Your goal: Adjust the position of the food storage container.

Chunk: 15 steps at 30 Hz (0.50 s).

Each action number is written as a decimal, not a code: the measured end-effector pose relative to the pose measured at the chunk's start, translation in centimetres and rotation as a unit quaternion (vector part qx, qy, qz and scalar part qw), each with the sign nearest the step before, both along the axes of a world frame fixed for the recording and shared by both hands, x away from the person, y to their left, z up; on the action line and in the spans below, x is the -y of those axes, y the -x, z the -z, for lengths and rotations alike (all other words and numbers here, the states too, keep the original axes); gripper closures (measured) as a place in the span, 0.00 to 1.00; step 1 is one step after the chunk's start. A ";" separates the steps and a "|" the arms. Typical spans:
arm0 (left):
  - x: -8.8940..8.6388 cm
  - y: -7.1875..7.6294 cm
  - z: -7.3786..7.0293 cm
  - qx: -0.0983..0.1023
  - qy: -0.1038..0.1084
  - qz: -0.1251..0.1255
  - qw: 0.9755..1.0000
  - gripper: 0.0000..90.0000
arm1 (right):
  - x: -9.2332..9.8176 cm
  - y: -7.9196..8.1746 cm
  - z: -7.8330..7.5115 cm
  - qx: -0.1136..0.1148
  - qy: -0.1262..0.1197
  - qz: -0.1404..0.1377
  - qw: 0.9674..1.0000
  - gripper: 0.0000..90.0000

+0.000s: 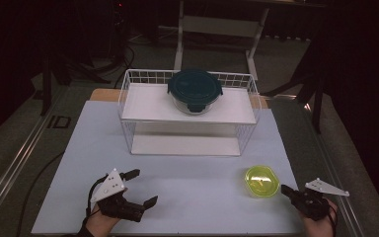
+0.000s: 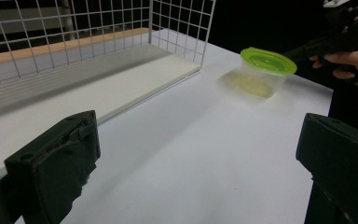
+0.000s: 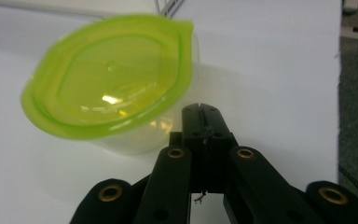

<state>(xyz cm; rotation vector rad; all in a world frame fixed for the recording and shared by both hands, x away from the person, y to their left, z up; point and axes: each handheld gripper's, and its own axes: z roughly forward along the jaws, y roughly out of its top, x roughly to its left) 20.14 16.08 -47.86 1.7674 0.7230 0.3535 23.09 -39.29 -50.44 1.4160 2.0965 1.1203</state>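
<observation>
Both tongs are held low at the near edge of the table. Left gripper (image 1: 137,186) is seen in the high view at the near left, its jaws spread wide with nothing between them; in the left gripper view the two black jaws stand far apart over bare white surface. Right gripper (image 1: 284,189) is seen at the near right, jaws pressed together and gripping nothing; in the right gripper view (image 3: 201,108) the tips are closed on each other with only a thin seam between them.

Green-lidded tub (image 1: 262,181) is recorded on the table, just left of the right gripper's tips. In the right gripper view the tub (image 3: 109,100) lies just beyond and left of the closed tips; whether they touch its clear wall cannot be told. Its lid is seated on a clear body. In the left gripper view the tub (image 2: 264,71) stands well apart from the left jaws, with the right hand (image 2: 354,58) beyond it.

Wire rack (image 1: 128,94) is noted farther back, at the middle of the table (image 1: 202,197), with a white upper shelf and a white lower board. A round glass container with a dark teal lid (image 1: 195,89) rests on the upper shelf, towards the middle.
</observation>
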 end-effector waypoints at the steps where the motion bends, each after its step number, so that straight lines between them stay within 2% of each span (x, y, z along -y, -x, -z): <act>1: 0.0 0.0 0.0 0.000 0.000 0.000 1.000 0.00 | -0.1 -0.1 0.2 -0.006 -0.003 -0.003 1.000 1.00; 8: -0.1 0.0 -0.1 0.001 0.002 0.000 1.000 0.00 | -1.0 -0.6 1.5 -0.032 -0.006 -0.024 0.999 1.00; 15: 0.0 0.0 0.0 0.001 0.003 -0.001 1.000 0.00 | -1.8 -1.0 1.8 -0.043 -0.012 -0.043 0.998 1.00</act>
